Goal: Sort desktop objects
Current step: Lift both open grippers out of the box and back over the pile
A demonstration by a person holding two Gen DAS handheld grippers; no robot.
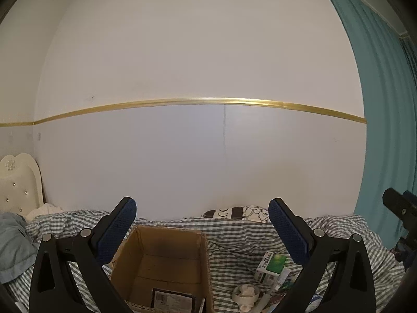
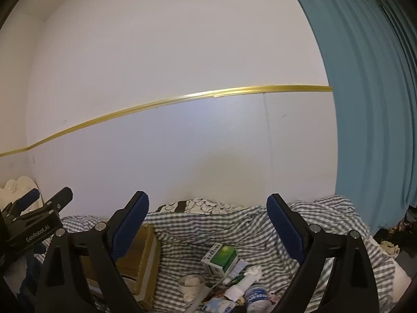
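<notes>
Both tongs stand spread wide with nothing between their blue pads: the left tongs [image 1: 202, 208] hang above an open cardboard box [image 1: 166, 263], and the right tongs [image 2: 207, 203] hang above a heap of small things on the bed. Nearest in the left wrist view, a flat dark-edged packet [image 1: 172, 300] lies on the box floor (its label is too blurred to read). Just right of the box, on the grey-and-white checked bedcover [image 1: 234, 240], sits a roll of white tape [image 1: 245, 293] with a wad of something white inside it, and beside that a green-and-white carton [image 1: 271, 264] with a small white tube [image 1: 282, 276] leaning against it.

From the right wrist view the same heap lies lower centre: a white jar with a blue label [image 2: 256, 296] and a crumpled white packet [image 2: 245, 281] nearest, the tape roll [image 2: 192, 283] to their left, the carton [image 2: 221, 259] behind them. The box [image 2: 142, 258] stands to the left of the heap, partly hidden behind the near finger, and the left tongs' black body shows at the far left edge.

Farther back, a black-and-white patterned pillow [image 1: 237, 212] rests against the white wall [image 1: 198, 52], which carries a gold trim strip [image 1: 198, 101]. A cream headboard [image 1: 18, 180] stands far left, a teal curtain [image 1: 383, 104] far right.
</notes>
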